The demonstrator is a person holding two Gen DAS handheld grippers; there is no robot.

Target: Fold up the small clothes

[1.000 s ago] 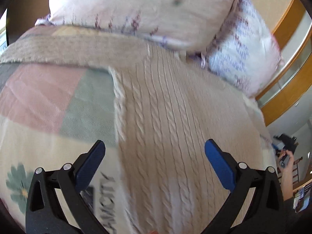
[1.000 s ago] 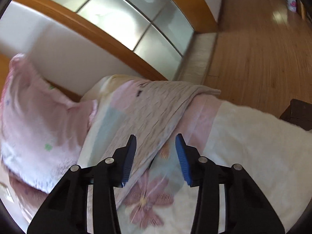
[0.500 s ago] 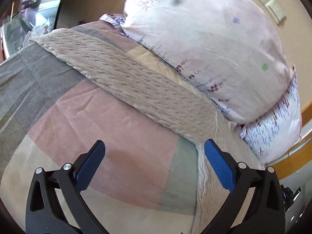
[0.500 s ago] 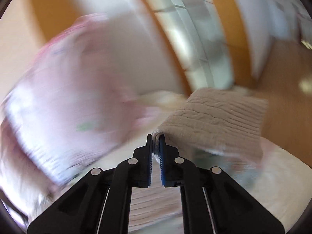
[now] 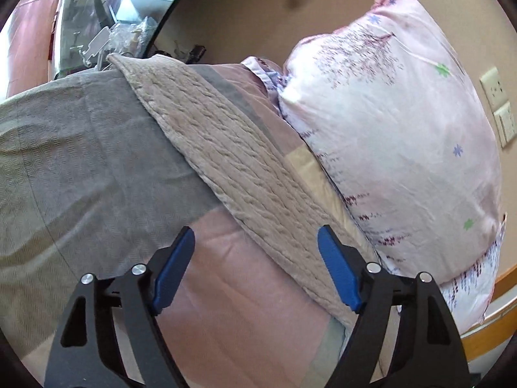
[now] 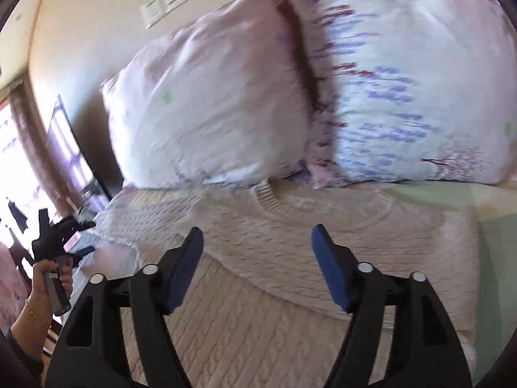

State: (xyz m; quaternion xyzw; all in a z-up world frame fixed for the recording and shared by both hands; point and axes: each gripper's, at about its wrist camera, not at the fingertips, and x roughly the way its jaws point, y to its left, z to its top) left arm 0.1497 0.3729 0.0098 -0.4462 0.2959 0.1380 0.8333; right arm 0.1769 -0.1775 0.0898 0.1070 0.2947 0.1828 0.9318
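A beige cable-knit sweater (image 6: 290,258) lies on the bed below the pillows, its collar (image 6: 268,194) toward them and one part folded over the body. In the left wrist view one sleeve (image 5: 226,161) stretches flat across the patchwork bedspread (image 5: 97,161). My left gripper (image 5: 255,265) is open and empty, just above the sleeve's near end. My right gripper (image 6: 257,258) is open and empty, low over the sweater's chest. The other hand and gripper (image 6: 55,245) show at the left edge of the right wrist view.
Two pink and white patterned pillows (image 6: 226,97) (image 6: 420,80) lean against the beige wall with switch plates (image 6: 164,0). A glass-fronted cabinet (image 5: 97,26) stands beyond the bed. A wooden bed frame (image 5: 484,333) runs at the lower right of the left wrist view.
My right gripper, shut on a sweater fold half a second ago, has let go and now hangs open over the sweater. My left gripper has swung left along the sleeve.
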